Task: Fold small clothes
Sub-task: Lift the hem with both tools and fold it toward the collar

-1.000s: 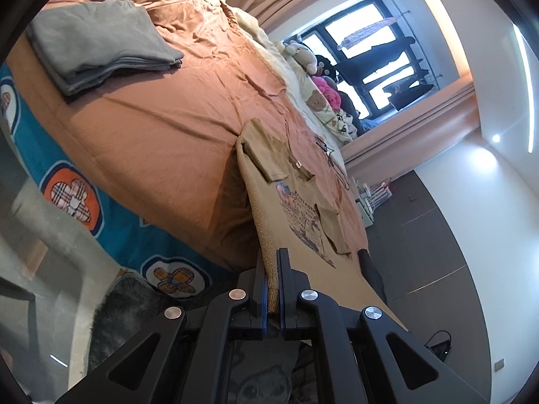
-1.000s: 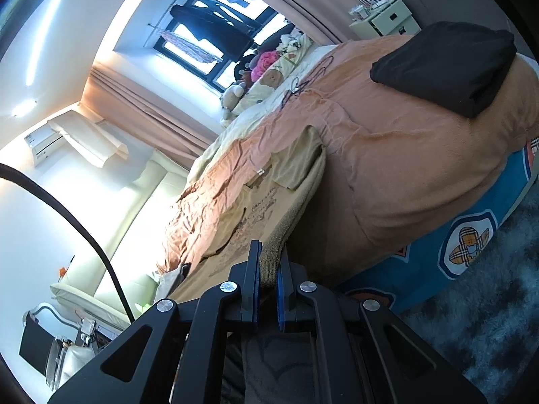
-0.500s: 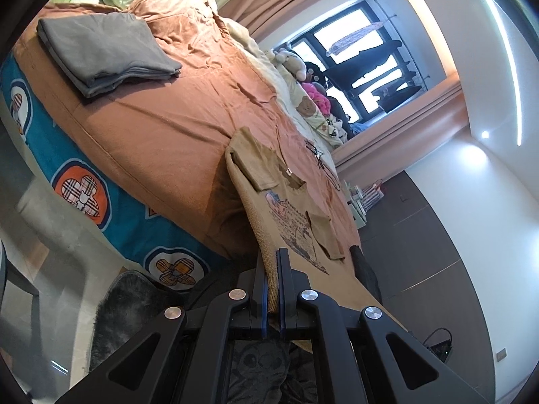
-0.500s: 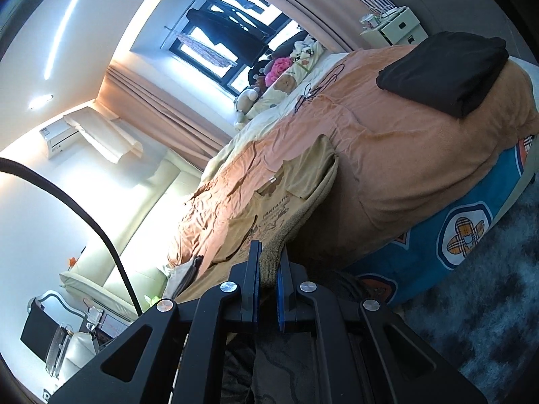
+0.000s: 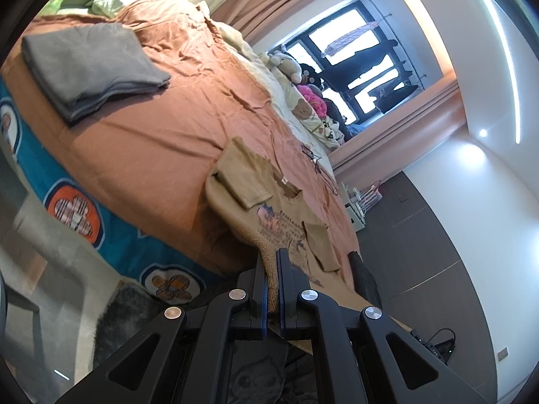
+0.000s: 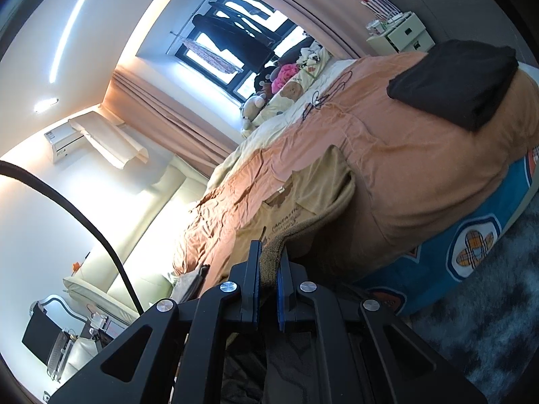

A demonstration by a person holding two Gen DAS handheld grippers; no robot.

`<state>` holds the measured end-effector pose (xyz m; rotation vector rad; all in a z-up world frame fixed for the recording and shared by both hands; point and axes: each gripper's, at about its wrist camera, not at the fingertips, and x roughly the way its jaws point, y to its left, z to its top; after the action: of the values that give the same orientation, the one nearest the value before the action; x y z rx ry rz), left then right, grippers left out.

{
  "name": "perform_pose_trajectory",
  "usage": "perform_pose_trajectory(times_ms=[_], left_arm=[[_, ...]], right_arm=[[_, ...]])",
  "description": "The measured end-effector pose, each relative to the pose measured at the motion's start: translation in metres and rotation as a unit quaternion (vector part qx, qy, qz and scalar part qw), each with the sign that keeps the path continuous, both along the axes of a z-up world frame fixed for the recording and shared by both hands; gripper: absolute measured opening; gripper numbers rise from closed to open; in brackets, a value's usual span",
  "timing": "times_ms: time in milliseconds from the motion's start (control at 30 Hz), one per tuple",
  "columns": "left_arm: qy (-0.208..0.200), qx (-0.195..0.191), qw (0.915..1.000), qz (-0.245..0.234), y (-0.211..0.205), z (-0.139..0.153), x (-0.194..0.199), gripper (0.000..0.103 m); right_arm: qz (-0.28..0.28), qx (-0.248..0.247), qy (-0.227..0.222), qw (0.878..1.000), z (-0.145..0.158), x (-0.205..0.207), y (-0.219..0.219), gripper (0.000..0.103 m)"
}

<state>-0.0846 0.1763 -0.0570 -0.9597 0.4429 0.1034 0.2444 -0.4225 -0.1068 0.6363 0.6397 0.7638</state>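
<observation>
A small tan T-shirt with a printed picture lies face up on the orange bedspread, both sleeves folded in over its front. Its lower part hangs off the bed's near edge. My left gripper is shut on one corner of the ribbed hem. In the right wrist view the same tan T-shirt stretches from the bed to my right gripper, which is shut on the other hem corner. The hem between the two grippers is lifted off the bed.
A folded grey garment lies at the bed's left end, a folded black garment at its right end. Stuffed toys and a black cable lie near the window. A blue patterned sheet and a dark rug lie below.
Both grippers keep their hold on the hem. The left one has risen a little and both views have swung slightly, so the shirt sits further up and back in the frames.
</observation>
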Motion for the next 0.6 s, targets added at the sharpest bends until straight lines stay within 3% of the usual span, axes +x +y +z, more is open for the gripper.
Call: perform_pose_trajectory(times_ms=[267, 600], left_arm=[[-0.008, 0.024, 0.9996, -0.008, 0.023, 0.024, 0.050, 0.004], [-0.003, 0.017, 0.9998, -0.001, 0.051, 0.030, 0.108, 0.004]], right_arm=[[-0.004, -0.016, -0.016, 1.000, 0.016, 0.039, 0.021, 0.004], [-0.008, -0.024, -0.021, 0.999, 0.028, 0.099, 0.053, 0.004]])
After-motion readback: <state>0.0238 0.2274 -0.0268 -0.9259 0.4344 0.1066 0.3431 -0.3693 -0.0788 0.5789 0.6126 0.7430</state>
